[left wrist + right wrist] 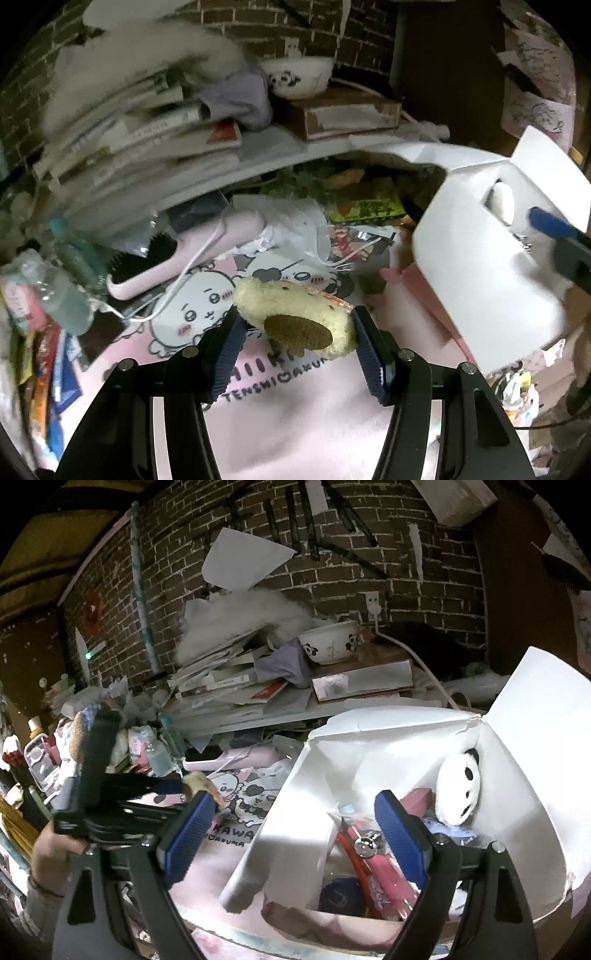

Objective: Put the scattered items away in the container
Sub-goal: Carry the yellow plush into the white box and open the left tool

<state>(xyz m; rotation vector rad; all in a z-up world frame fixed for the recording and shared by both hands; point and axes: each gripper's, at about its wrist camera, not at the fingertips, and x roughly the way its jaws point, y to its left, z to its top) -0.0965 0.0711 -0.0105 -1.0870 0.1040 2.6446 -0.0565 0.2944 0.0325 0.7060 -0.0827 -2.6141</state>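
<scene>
While the left claw [297, 325] squeezes a small yellow plush toy [295, 314] between its blue pads and holds it up above the pink blanket [295, 424], the white box [369, 746] sits open to the toy's right. Inside the box already lie a panda plush [460, 790], a pink tube [388, 871] and a few other small things, so part of the job looks done. The yellow toy is not in yet. The right claw [295, 834] stands wide open over the box rim and holds nothing. Left of the box, a pink hairbrush [177, 254] and a white cable [184, 273] wait on the blanket. Behind the box, a messy shelf [280, 712] holds books and a panda bowl [328, 642] before a brick wall [332, 572].
</scene>
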